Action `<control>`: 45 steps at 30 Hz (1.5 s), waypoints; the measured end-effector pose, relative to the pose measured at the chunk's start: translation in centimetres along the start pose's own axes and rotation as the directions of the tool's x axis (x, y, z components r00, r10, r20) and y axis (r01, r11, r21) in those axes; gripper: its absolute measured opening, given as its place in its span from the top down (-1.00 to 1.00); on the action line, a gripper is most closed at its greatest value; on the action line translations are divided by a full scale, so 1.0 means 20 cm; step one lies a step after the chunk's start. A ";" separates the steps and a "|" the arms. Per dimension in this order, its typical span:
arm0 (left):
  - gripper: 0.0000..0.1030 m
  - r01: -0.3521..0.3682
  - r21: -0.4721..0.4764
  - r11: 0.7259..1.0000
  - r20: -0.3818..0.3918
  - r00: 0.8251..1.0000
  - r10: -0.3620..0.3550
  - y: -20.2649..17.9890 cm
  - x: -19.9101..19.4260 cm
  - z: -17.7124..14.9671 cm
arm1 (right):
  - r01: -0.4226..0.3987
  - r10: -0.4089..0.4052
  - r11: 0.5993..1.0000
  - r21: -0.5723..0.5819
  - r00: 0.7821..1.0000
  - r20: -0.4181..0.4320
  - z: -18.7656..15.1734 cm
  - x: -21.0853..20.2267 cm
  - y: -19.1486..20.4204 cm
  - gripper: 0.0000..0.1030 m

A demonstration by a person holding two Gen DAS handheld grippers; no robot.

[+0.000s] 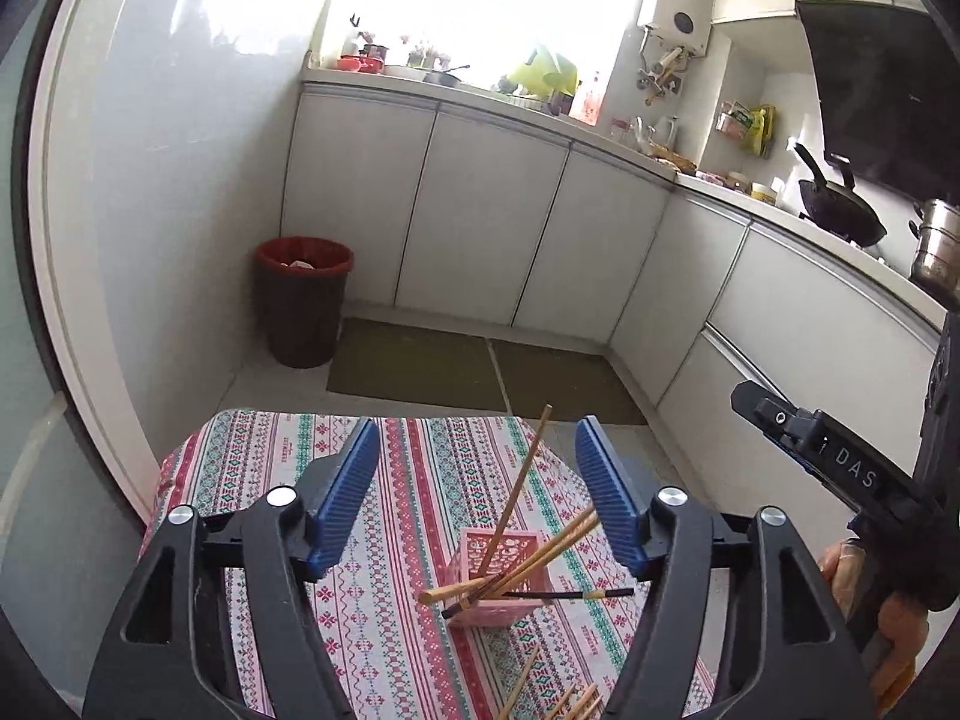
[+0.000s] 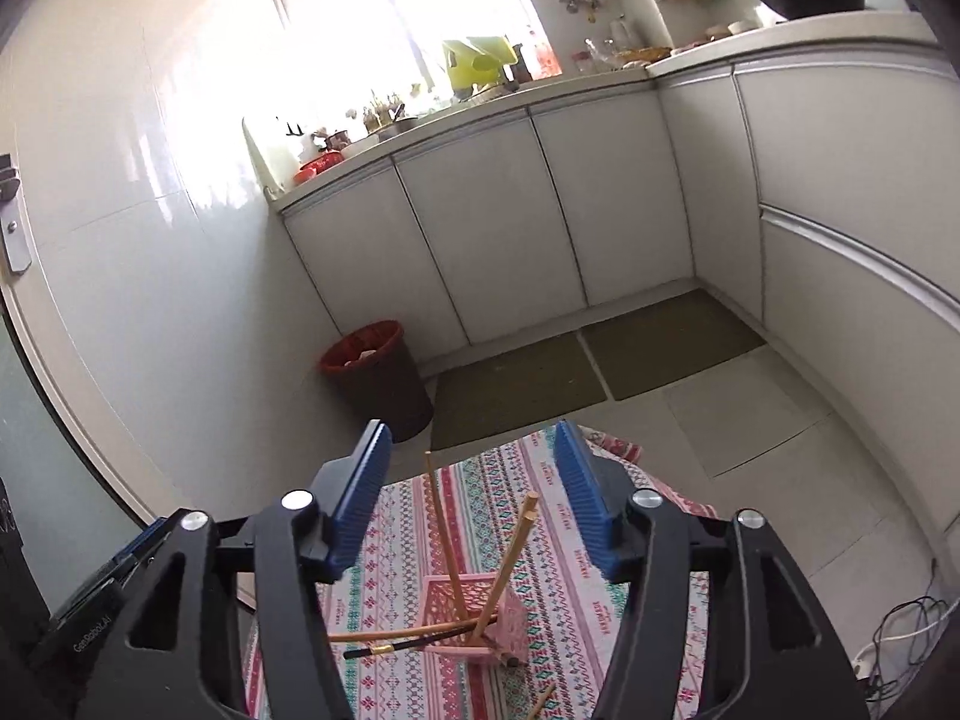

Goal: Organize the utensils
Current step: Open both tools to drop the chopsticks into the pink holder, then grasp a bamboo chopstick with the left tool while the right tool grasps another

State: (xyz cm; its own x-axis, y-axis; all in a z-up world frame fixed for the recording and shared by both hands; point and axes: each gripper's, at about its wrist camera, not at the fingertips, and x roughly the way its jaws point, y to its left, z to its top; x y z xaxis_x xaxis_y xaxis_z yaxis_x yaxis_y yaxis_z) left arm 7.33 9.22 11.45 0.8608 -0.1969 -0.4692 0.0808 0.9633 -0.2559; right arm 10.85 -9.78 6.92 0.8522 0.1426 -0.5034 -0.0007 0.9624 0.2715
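Note:
A pink lattice holder (image 1: 503, 582) stands on the patterned tablecloth (image 1: 384, 630) and holds several wooden chopsticks (image 1: 517, 495) that lean out. A black chopstick (image 1: 558, 595) lies across its rim. More wooden chopsticks (image 1: 570, 702) lie on the cloth at the near edge. My left gripper (image 1: 477, 480) is open and empty above the holder. My right gripper (image 2: 471, 492) is open and empty above the same holder (image 2: 474, 618), with wooden chopsticks (image 2: 444, 528) and the black chopstick (image 2: 390, 649) in it. The right gripper's body also shows in the left wrist view (image 1: 840, 462).
The small table stands in a kitchen. A red-rimmed bin (image 1: 303, 300) stands on the floor by the left wall. White cabinets (image 1: 480, 228) run along the back and right. A wok (image 1: 840, 210) and a steel pot (image 1: 936, 246) sit on the right counter. Cables (image 2: 900, 642) lie on the floor.

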 end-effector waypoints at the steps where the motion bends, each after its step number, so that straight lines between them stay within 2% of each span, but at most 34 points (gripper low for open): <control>1: -0.39 -0.002 0.012 1.000 -0.009 1.000 0.002 -0.02 0.00 -0.01 | 0.015 -0.015 1.000 -0.007 1.000 -0.005 -0.01 -0.01 -0.01 -0.35; 2: -0.49 -0.006 0.020 1.000 -0.016 1.000 0.006 -0.03 0.00 -0.02 | 0.031 -0.031 0.999 -0.014 0.999 -0.011 -0.02 -0.02 -0.01 -0.40; 4: -0.60 -0.014 0.038 0.999 -0.031 0.999 0.015 -0.05 0.01 -0.05 | 0.073 -0.074 0.997 -0.026 0.997 -0.020 -0.05 -0.03 -0.04 -0.57; 7: -0.72 -0.021 0.073 0.997 -0.083 0.996 0.028 -0.08 0.04 -0.11 | 0.131 -0.134 0.990 -0.057 0.989 -0.057 -0.09 -0.02 -0.07 -0.74; 14: -0.80 -0.028 0.119 0.992 -0.196 0.979 0.051 -0.12 0.13 -0.24 | 0.237 -0.265 0.948 -0.212 0.957 -0.119 -0.24 0.00 -0.12 -0.82; 18: -0.86 -0.020 0.155 0.988 -0.251 0.966 0.059 -0.17 0.17 -0.31 | 0.267 -0.312 0.930 -0.254 0.937 -0.157 -0.33 -0.01 -0.17 -0.82; 19: -0.86 -0.006 0.173 0.985 -0.286 0.957 0.056 -0.18 0.19 -0.34 | 0.274 -0.321 0.928 -0.253 0.931 -0.171 -0.34 -0.02 -0.19 -0.82; 21: -0.86 0.020 0.218 0.976 -0.373 0.926 0.064 -0.22 0.25 -0.40 | 0.290 -0.339 0.928 -0.235 0.919 -0.202 -0.38 -0.03 -0.25 -0.83; 24: -0.86 0.044 0.281 0.959 -0.448 0.890 0.091 -0.27 0.32 -0.52 | 0.303 -0.339 0.940 -0.159 0.890 -0.305 -0.44 -0.02 -0.38 -0.84; 25: -0.86 0.071 0.302 0.951 -0.499 0.861 0.095 -0.29 0.37 -0.57 | 0.302 -0.330 0.944 -0.135 0.880 -0.340 -0.47 -0.02 -0.41 -0.84; 27: -0.86 0.080 0.316 0.945 -0.559 0.820 0.118 -0.31 0.46 -0.69 | 0.307 -0.309 0.949 -0.074 0.853 -0.422 -0.53 0.00 -0.49 -0.84; 30: -0.85 0.075 0.321 0.944 -0.627 0.764 0.153 -0.33 0.60 -0.84 | 0.312 -0.276 0.950 -0.011 0.822 -0.498 -0.60 0.02 -0.57 -0.84; 31: -0.84 0.065 0.329 0.942 -0.639 0.750 0.172 -0.33 0.65 -0.89 | 0.314 -0.269 0.950 -0.002 0.812 -0.518 -0.61 0.03 -0.58 -0.84; 34: -0.63 0.064 0.342 0.937 -0.672 0.714 0.196 -0.35 0.75 -1.00 | 0.323 -0.263 0.946 0.009 0.787 -0.557 -0.66 0.05 -0.62 -0.84; 38: -0.37 0.042 0.338 0.940 -0.680 0.702 0.213 -0.35 0.86 -1.08 | 0.340 -0.261 0.940 0.027 0.768 -0.585 -0.67 0.07 -0.67 -0.84; 40: -0.35 0.024 0.331 0.943 -0.678 0.701 0.220 -0.33 0.89 -1.09 | 0.347 -0.259 0.937 0.035 0.761 -0.594 -0.68 0.09 -0.70 -0.84; 41: -0.26 0.021 0.333 0.943 -0.679 0.699 0.224 -0.33 0.91 -1.10 | 0.350 -0.258 0.936 0.041 0.758 -0.600 -0.68 0.09 -0.71 -0.84; 43: -0.21 0.025 0.337 0.941 -0.687 0.690 0.227 -0.32 0.94 -1.13 | 0.349 -0.244 0.935 0.054 0.749 -0.616 -0.69 0.11 -0.73 -0.84; 45: -0.10 0.037 0.324 0.945 -0.688 0.696 0.208 -0.32 0.95 -1.13 | 0.345 -0.221 0.936 0.077 0.741 -0.635 -0.70 0.13 -0.74 -0.84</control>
State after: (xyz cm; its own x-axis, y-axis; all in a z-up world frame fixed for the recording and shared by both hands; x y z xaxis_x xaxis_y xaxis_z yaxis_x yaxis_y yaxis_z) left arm 11.77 -4.87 -14.99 0.2703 -0.0621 -0.9608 0.2713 0.9624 0.0141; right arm 5.72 -20.42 -9.92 0.2994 0.0394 -0.9533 0.3334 0.9319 0.1432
